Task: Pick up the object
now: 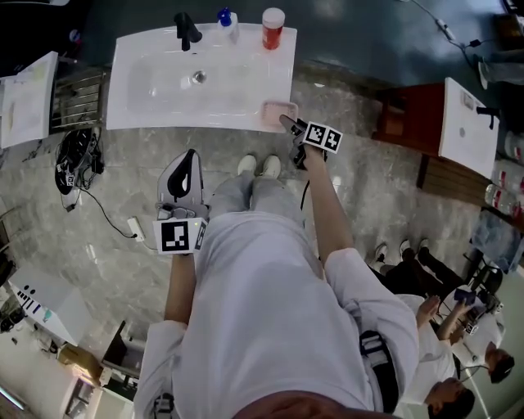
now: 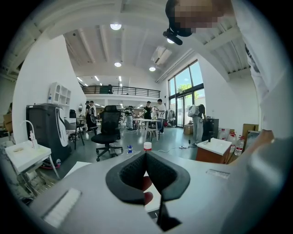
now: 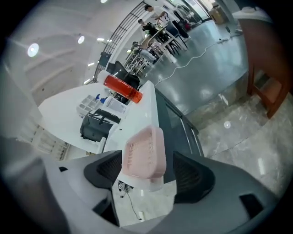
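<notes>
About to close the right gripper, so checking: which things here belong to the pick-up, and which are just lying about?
Job: pink soap dish on the corner of the sink; right gripper, open, dish between its jaws.
Lying about: red bottle, blue-capped bottle, tap, left gripper, shut and idle.

No legible text, no brand names, no numbers, no readable signs.

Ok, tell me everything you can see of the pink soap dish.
The pink soap dish is a rounded rectangular tray, plastic-looking, ribbed inside, with no soap visible. It lies flat on the near right corner of the white basin. The right tongs stand open either side of it; whether a pad touches it is unclear.
</notes>
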The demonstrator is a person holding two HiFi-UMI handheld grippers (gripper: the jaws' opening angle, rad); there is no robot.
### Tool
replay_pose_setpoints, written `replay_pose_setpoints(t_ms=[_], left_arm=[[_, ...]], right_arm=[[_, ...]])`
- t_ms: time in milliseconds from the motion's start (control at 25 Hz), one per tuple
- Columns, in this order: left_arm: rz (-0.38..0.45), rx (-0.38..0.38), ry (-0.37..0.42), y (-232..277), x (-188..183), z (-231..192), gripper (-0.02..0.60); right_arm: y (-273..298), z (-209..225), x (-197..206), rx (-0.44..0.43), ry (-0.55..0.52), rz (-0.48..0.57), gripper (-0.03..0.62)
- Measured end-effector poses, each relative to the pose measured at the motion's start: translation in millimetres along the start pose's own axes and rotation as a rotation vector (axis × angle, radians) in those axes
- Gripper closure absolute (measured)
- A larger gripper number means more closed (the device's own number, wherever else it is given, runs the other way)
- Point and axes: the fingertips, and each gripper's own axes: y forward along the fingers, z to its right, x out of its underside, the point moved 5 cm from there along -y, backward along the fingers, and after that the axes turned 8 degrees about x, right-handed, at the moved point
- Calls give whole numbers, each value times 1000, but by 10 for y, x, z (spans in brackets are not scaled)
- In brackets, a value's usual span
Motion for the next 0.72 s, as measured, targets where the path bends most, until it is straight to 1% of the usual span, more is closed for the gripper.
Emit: replay_pose_setpoints(t_ms=[80,160,320,360,440,560,640,720], left_arm=[[-6,-13,-2,-22,14,-17,581],[-10,-22,-2,-41,22,-16,581],[-10,-23,-8,-37,44,12,581],[-9,-22,-13,-31,49,16,581],[-8,-20,-18,-22,51,21,581],[-3,-16,-14,-7,31,37,581],[1,-12,-13,3,20,50,581],[6,-8,-14,11,15,62,581]], right_arm=[[47,12,20,-25,39,-5,272],[63,19,43,-41,55,-5,322],[18,27,41,-71,66,17,465],[5,27,39,-78,67,22,487],[-16,24,41,-93,70,24,505],[-61,21,44,-113,85,24,508],[-116,16,30,-126,100,38,508],[-189,-18,1,-138,93,56,508]])
